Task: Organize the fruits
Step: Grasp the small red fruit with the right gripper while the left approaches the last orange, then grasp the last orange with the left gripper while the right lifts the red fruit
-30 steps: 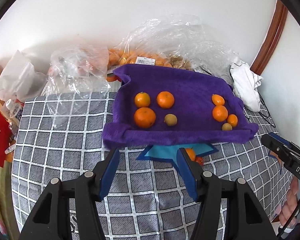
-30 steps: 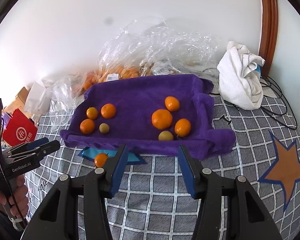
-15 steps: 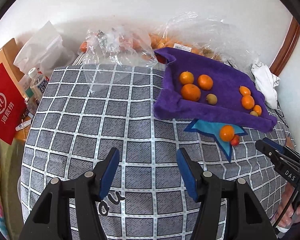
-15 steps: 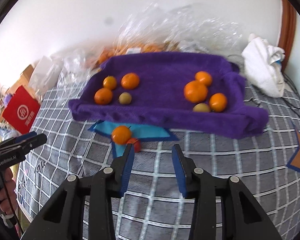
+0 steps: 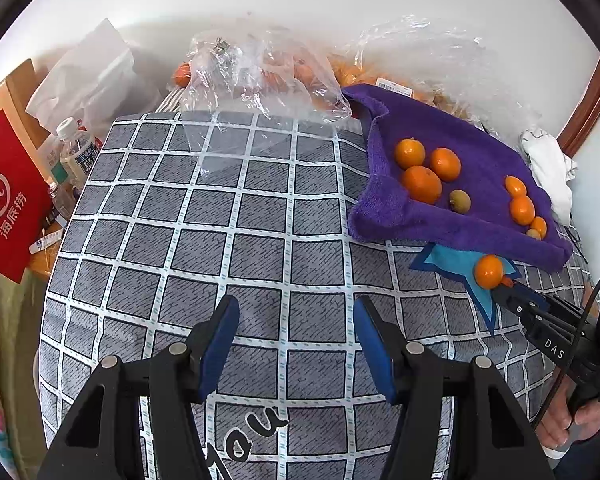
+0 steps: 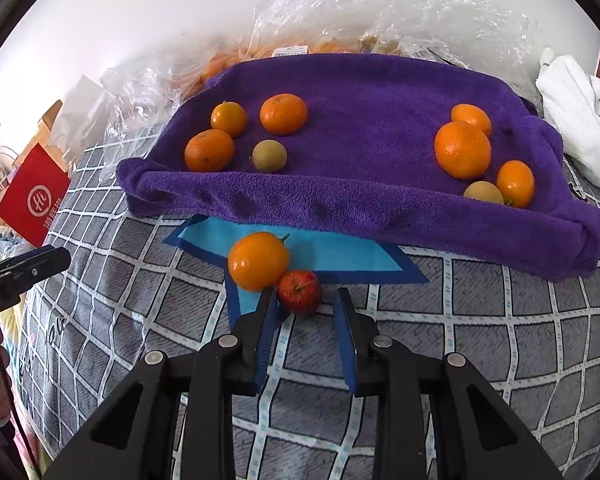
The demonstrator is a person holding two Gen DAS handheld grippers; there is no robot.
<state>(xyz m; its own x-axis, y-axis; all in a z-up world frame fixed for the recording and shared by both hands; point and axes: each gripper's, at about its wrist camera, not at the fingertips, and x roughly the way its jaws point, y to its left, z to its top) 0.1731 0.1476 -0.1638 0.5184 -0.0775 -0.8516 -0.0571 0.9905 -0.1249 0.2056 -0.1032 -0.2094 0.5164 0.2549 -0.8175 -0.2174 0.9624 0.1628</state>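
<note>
Your right gripper (image 6: 303,304) points down at the small red fruit (image 6: 299,291) on the checked cloth (image 6: 500,344); its jaws have just been closing and stand narrow, the fruit just ahead of the tips, and neither pad presses on it. Touching that fruit on its left is an orange (image 6: 258,261), resting on the blue star patch (image 6: 324,254) just in front of the purple towel (image 6: 364,128). On the towel sit two groups — three oranges (image 6: 244,128) with a brownish fruit (image 6: 269,155) at the left, three oranges (image 6: 476,148) and another brownish fruit (image 6: 483,192) at the right. Your left gripper (image 5: 296,320) hangs partly open over bare cloth, gripping nothing, well apart from the fruit. Behind the towel lie clear plastic bags (image 6: 380,12) — a white cloth (image 6: 576,108) beside them.
</note>
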